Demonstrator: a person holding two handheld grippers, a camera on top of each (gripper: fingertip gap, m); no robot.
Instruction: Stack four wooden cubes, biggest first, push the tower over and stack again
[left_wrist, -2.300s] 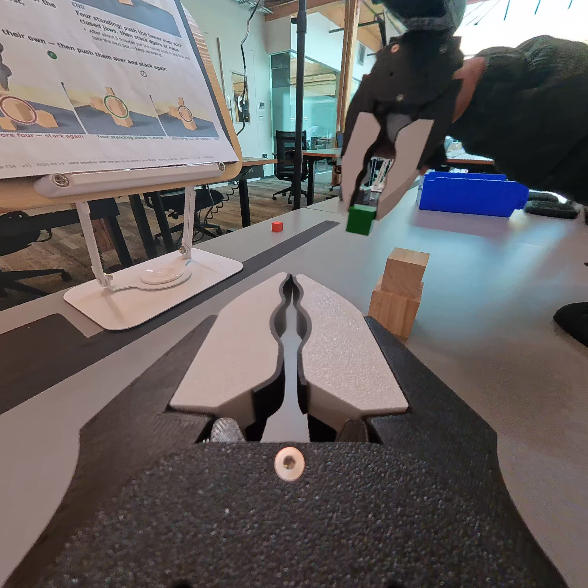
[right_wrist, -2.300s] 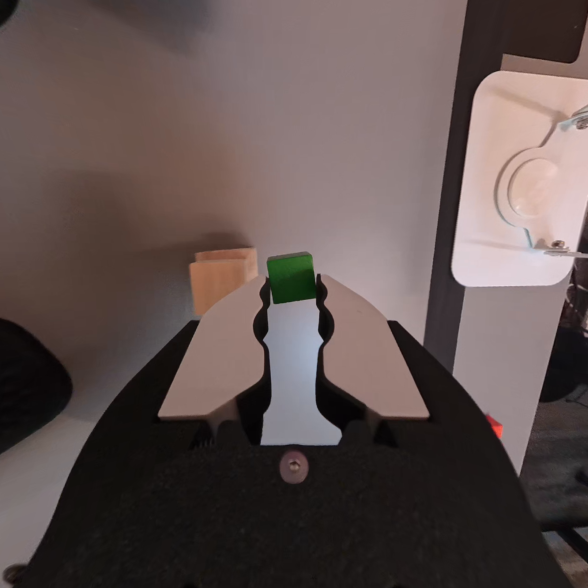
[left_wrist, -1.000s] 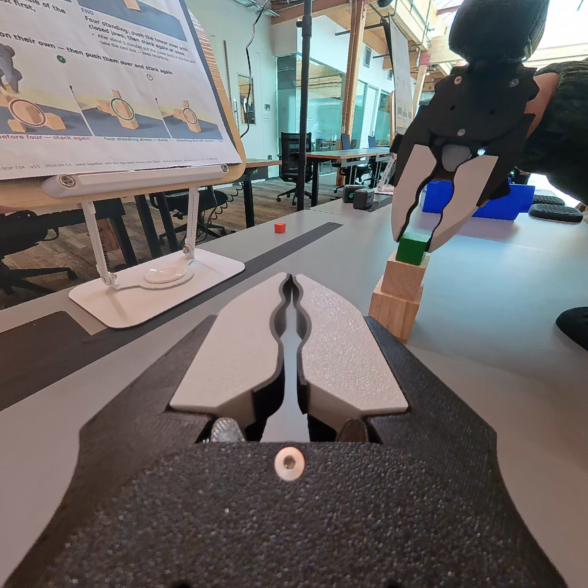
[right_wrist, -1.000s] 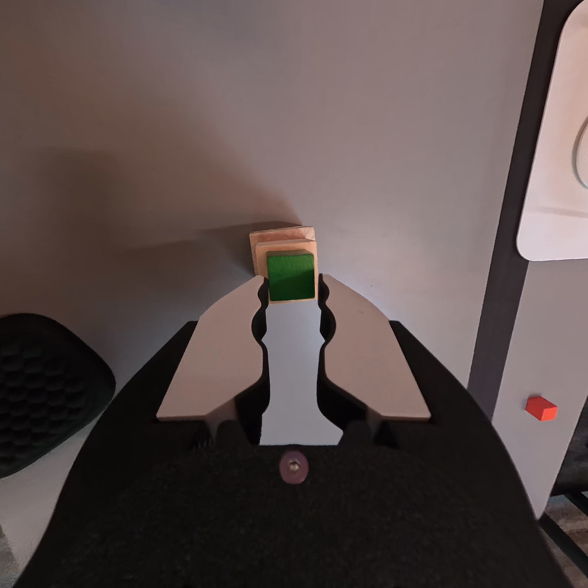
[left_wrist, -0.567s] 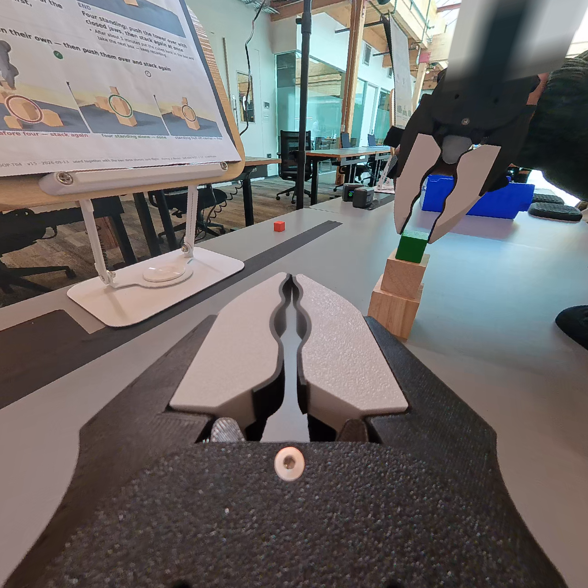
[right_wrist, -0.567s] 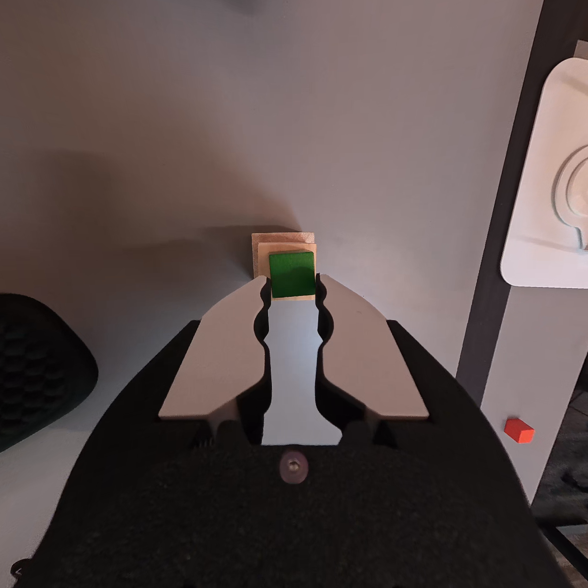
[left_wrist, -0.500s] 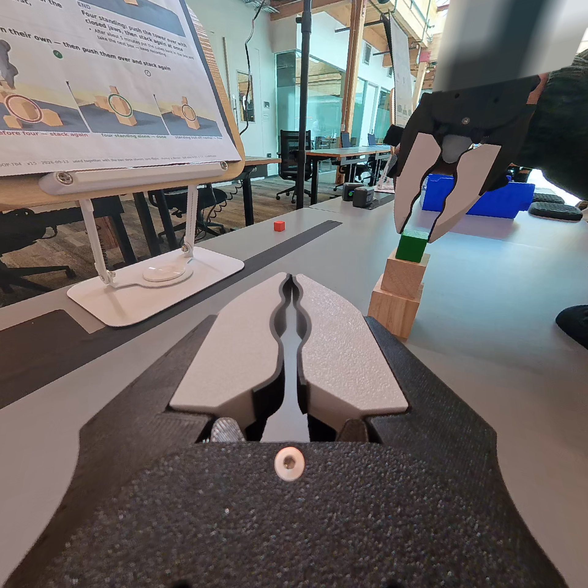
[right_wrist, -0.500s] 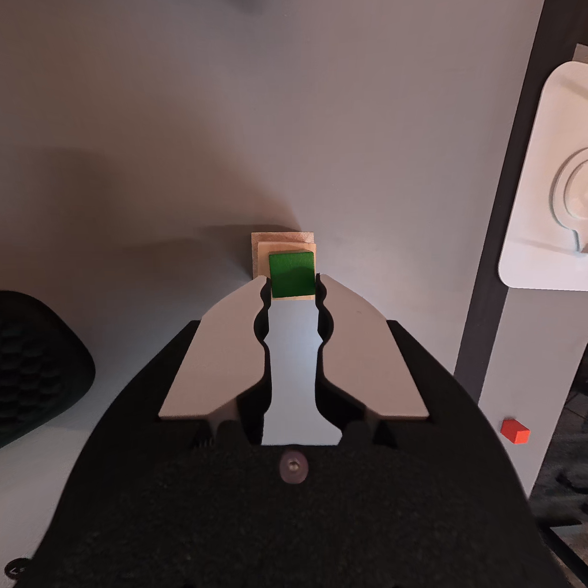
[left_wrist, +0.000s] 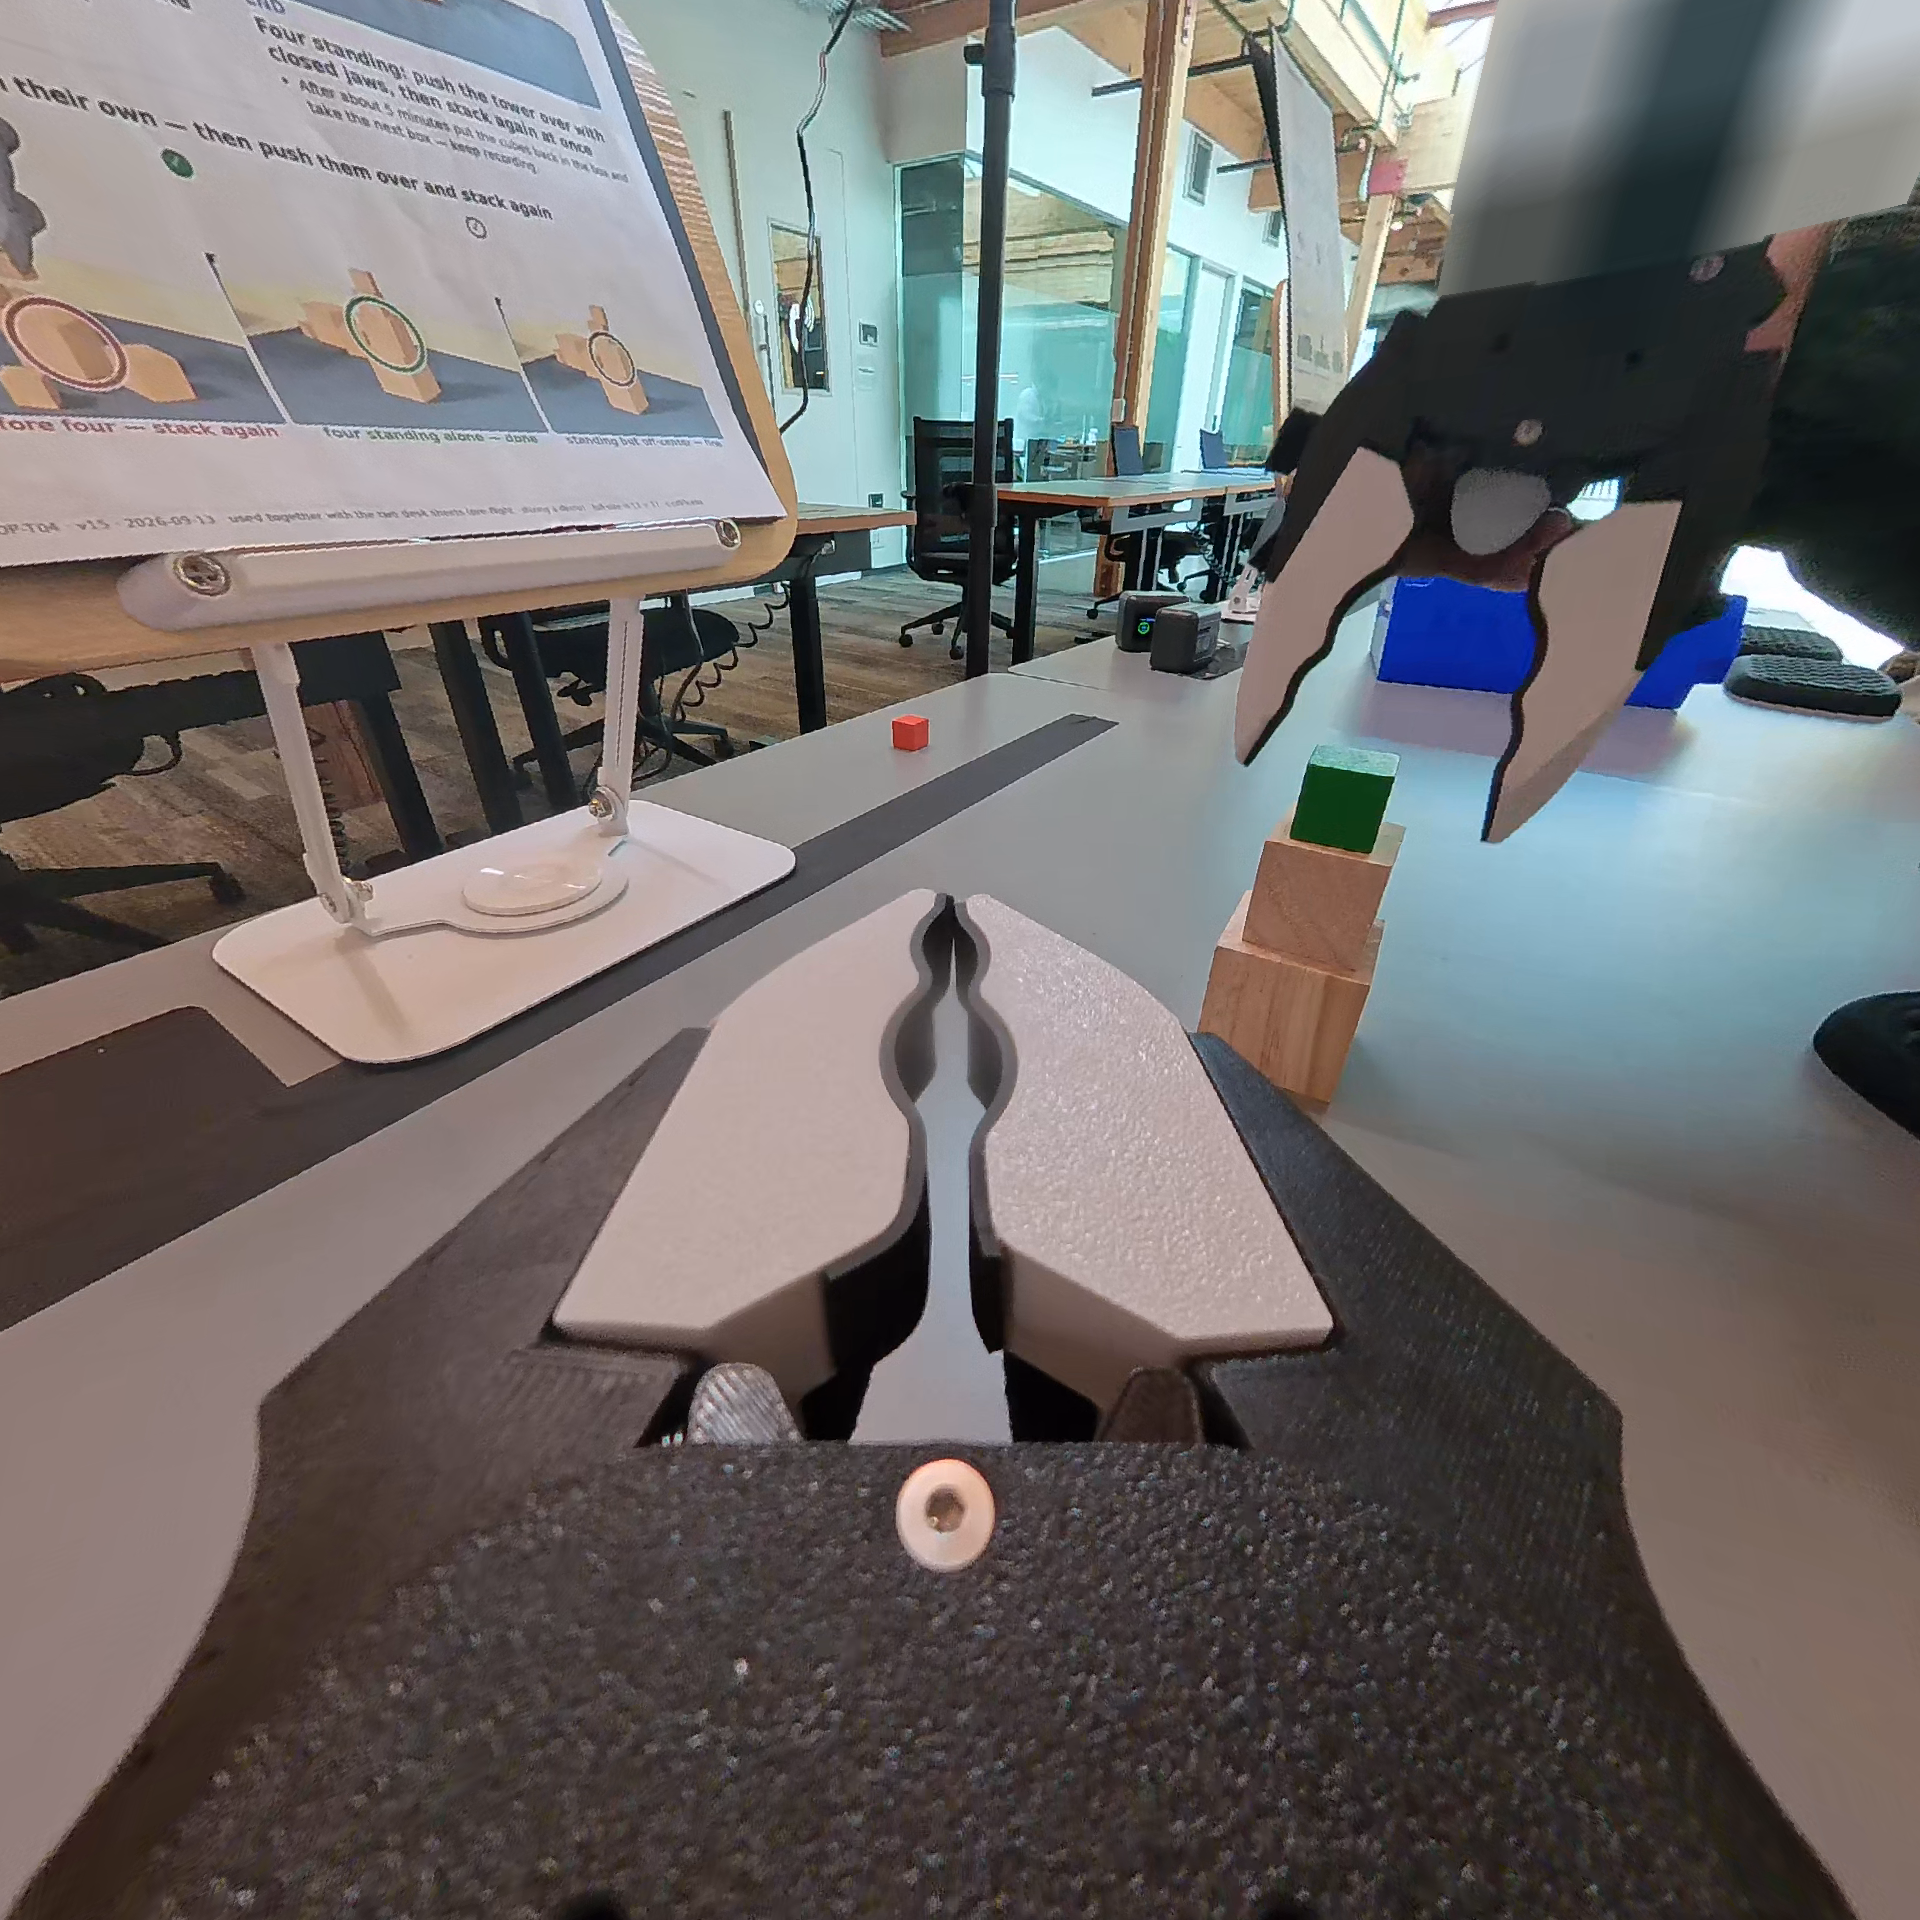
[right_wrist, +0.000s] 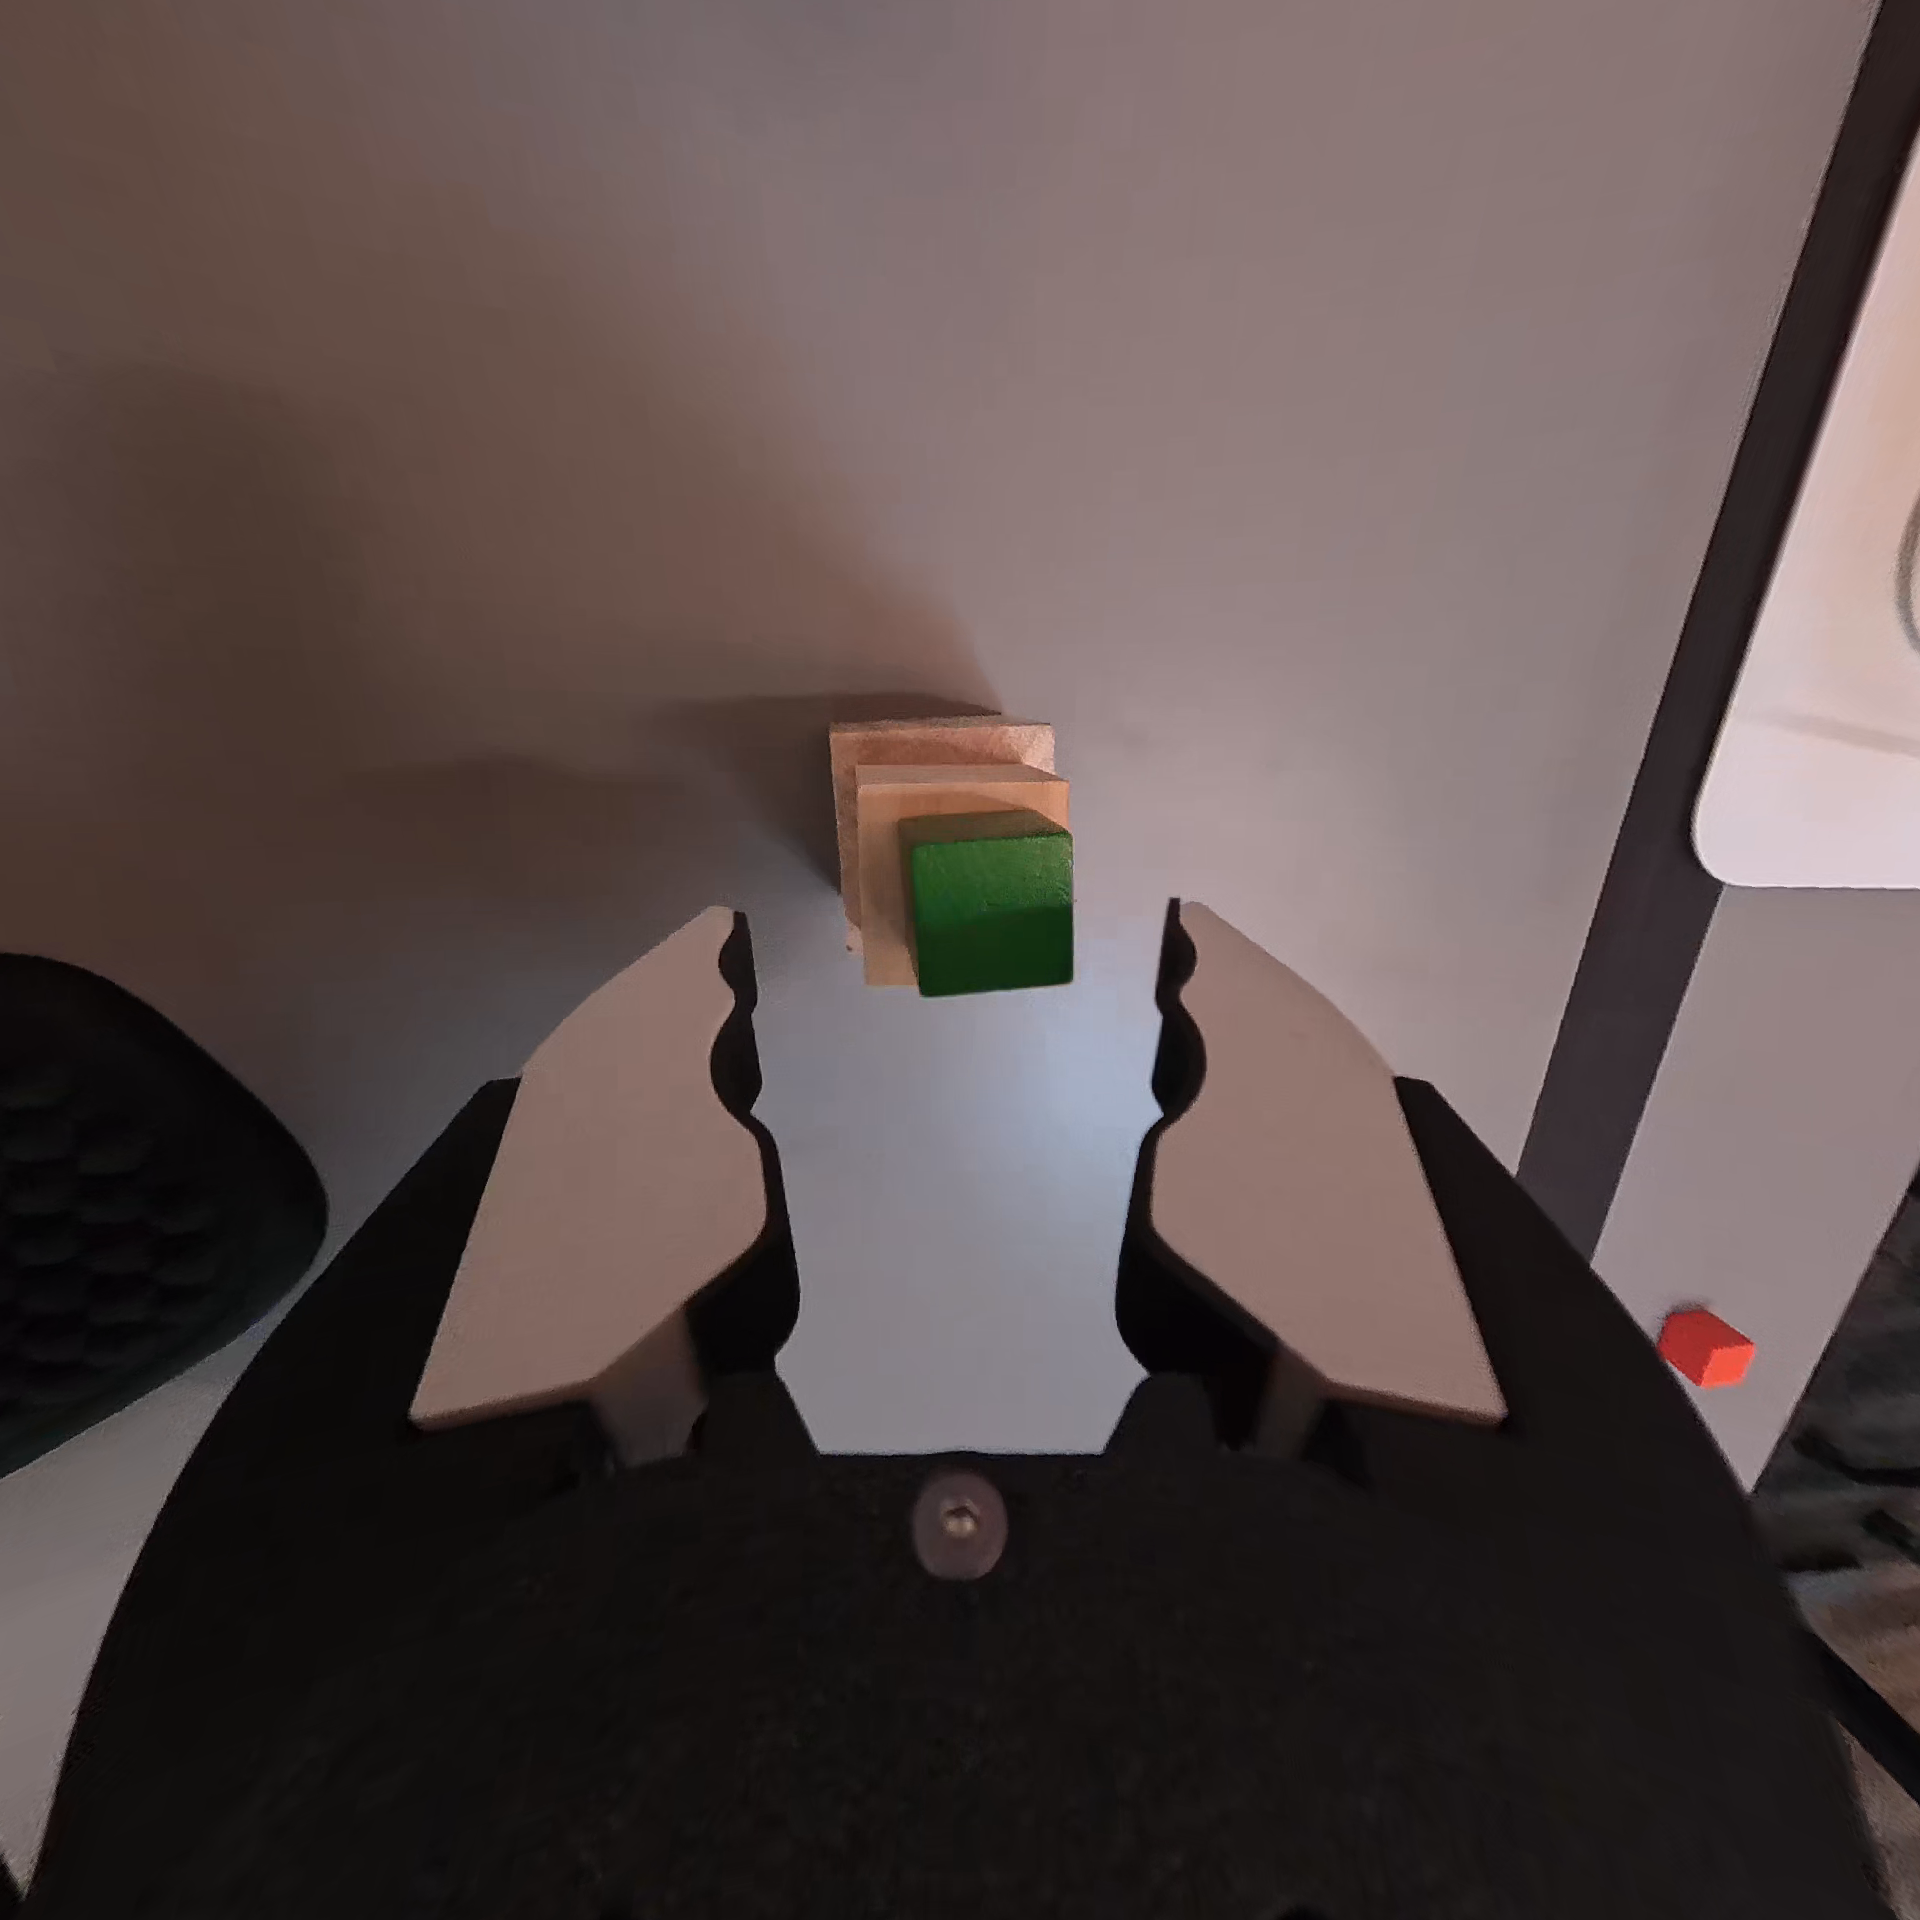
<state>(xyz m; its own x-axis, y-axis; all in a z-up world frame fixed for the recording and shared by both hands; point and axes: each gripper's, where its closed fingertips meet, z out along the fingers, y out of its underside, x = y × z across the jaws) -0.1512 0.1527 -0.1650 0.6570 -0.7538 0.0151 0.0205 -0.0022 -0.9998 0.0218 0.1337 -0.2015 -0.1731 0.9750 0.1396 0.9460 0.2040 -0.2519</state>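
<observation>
A small green cube (left_wrist: 1343, 798) sits on top of two stacked wooden cubes (left_wrist: 1299, 956) on the grey table (left_wrist: 1558, 1143). My right gripper (left_wrist: 1371, 795) hangs over the stack with its fingers spread wide on either side of the green cube, not touching it. In the right wrist view the gripper (right_wrist: 956, 914) is open and the green cube (right_wrist: 990, 902) and wooden cubes (right_wrist: 940, 769) lie just past the fingertips. My left gripper (left_wrist: 953, 909) is shut with nothing between its fingers, low over the table to the left of the stack.
A white stand (left_wrist: 499, 925) carries a printed sheet at the left. A small red cube (left_wrist: 909, 731) lies at the table's far edge, also in the right wrist view (right_wrist: 1704, 1345). A blue box (left_wrist: 1475, 649) and black pads (left_wrist: 1813, 681) lie at the back right. One gripper's finger ends stand about 20 cm off the other's.
My right gripper set the green cube on the wooden stack, then opened wide and let it go. The cube stays on the stack. The left gripper has not moved.
</observation>
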